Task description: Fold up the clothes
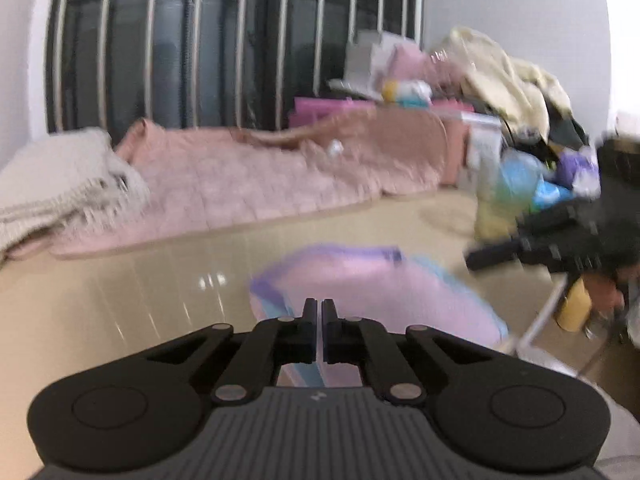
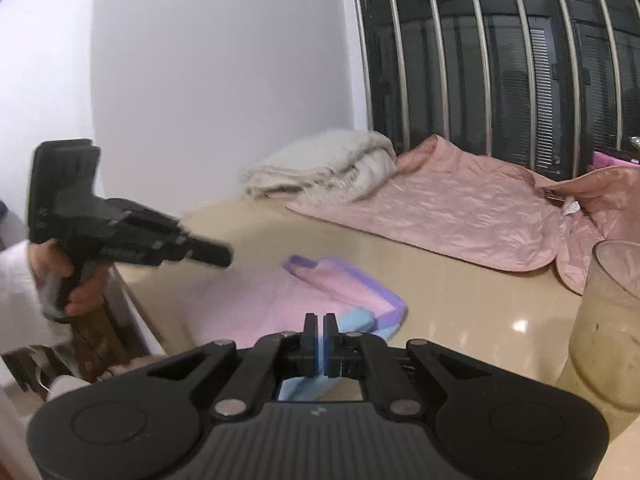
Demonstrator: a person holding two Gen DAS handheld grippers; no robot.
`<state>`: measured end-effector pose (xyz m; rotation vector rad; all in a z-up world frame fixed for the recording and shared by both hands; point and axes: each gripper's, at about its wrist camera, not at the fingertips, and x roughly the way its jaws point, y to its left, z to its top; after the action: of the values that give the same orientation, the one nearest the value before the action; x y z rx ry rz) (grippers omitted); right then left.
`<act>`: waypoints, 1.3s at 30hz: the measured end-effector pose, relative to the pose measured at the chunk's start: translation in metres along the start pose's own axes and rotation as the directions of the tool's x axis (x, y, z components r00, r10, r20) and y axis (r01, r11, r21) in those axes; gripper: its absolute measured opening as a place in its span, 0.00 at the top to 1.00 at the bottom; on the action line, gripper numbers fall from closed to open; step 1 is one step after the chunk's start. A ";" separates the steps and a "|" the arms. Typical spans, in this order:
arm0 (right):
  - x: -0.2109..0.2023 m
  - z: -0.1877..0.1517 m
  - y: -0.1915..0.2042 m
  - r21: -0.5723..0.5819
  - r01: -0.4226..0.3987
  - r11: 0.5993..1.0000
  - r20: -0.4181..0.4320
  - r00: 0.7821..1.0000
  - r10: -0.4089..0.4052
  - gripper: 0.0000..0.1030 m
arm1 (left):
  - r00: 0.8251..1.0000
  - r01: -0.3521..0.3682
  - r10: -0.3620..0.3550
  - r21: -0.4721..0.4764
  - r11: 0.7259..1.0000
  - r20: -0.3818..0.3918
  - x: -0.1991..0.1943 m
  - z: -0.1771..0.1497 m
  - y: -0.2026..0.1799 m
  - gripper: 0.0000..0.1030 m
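Observation:
A small folded cloth, pink with purple and light blue edges [image 1: 372, 292], lies on the beige tabletop [image 1: 140, 292]. It also shows in the right wrist view [image 2: 280, 300]. My left gripper [image 1: 319, 305] is shut, hovering just above the cloth's near edge, with nothing seen between its fingers. My right gripper [image 2: 319, 320] is shut and empty, above the cloth's blue corner. The left gripper [image 2: 212, 256] shows from the side in the right wrist view, held in a hand over the cloth's left side. The right gripper [image 1: 488, 258] shows blurred at the right of the left wrist view.
A pink quilted blanket [image 2: 460, 216] and a folded cream towel [image 2: 328, 164] lie at the table's back by a barred window. A clear glass [image 2: 612, 320] stands close on the right. A cluttered pile of bottles, boxes and clothes [image 1: 500, 120] fills the far right.

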<state>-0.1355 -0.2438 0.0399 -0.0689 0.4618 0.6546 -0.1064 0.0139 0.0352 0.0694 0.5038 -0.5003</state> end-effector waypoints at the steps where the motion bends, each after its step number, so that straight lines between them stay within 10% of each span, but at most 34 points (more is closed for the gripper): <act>1: 0.004 0.010 -0.002 -0.004 0.031 0.999 -0.005 0.999 -0.031 0.92 | 1.000 -0.003 0.003 -0.007 1.000 -0.016 0.002 -0.001 0.001 0.97; 4: 0.025 0.040 -0.010 -0.029 0.105 0.994 -0.038 0.994 -0.106 0.63 | 0.999 0.022 -0.024 -0.042 0.999 -0.035 0.002 0.008 -0.002 0.86; 9: 0.104 0.080 -0.024 -0.081 0.066 0.995 -0.208 0.975 -0.082 0.62 | 0.995 0.051 -0.059 -0.093 0.994 -0.085 0.014 0.019 -0.028 0.60; 16: 0.168 0.087 -0.031 -0.082 0.012 0.997 -0.374 0.926 -0.042 0.71 | 0.979 0.005 -0.022 -0.088 0.996 -0.201 0.035 0.008 -0.036 0.60; 18: 0.168 0.084 -0.032 -0.060 0.016 0.998 -0.381 0.924 -0.038 0.91 | 0.975 -0.025 0.011 -0.058 0.998 -0.224 0.035 0.010 -0.024 0.56; 22: 0.150 0.073 -0.031 -0.014 0.098 0.995 -0.386 0.917 -0.096 0.94 | 0.968 -0.076 0.059 -0.060 0.995 -0.244 0.033 0.010 0.012 0.40; 31: 0.128 0.058 -0.044 0.113 0.154 0.982 -0.326 0.939 -0.110 0.74 | 0.978 0.015 -0.038 -0.111 0.994 -0.204 0.035 0.024 0.002 0.40; 34: 0.130 0.056 -0.036 0.078 0.139 0.987 -0.315 0.943 -0.108 0.94 | 0.976 -0.014 -0.002 -0.076 0.997 -0.217 0.047 0.018 -0.007 0.40; 39: 0.130 0.058 -0.023 0.079 0.128 0.989 -0.299 0.949 -0.099 1.00 | 0.976 -0.010 -0.001 -0.049 0.999 -0.217 0.046 0.016 -0.010 0.40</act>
<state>-0.0086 -0.1764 0.0336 -0.1008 0.7720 0.5080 -0.0694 -0.0181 0.0277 0.0781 0.7294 -0.4782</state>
